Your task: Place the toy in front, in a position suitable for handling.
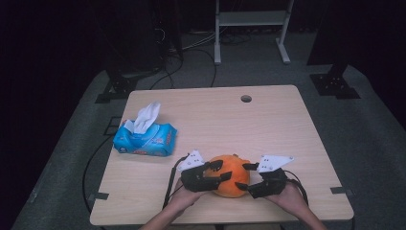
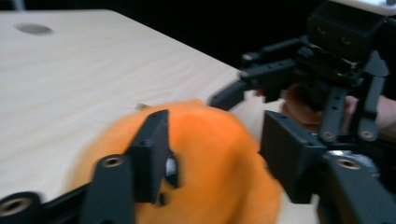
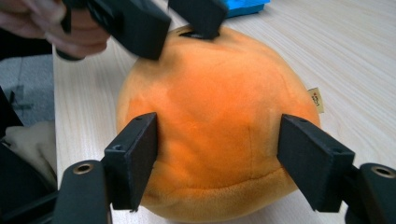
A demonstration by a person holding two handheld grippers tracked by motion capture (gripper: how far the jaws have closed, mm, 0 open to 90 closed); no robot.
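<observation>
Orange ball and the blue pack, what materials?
Orange ball: looks like plush fabric, matte and fuzzy, with a stitched seam and a sewn-in tag. Blue pack: likely thin glossy plastic film, white tissue sticking out on top.

The blue tissue pack [image 1: 144,139] sits well off to the left on the light wooden table [image 1: 268,124]. The round orange plush toy [image 1: 231,173] fills the space between both grippers, and the far side lies bare.

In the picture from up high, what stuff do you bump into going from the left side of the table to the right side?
Blue tissue pack → left gripper → orange plush ball → right gripper. The grippers sit at either side of the ball.
</observation>
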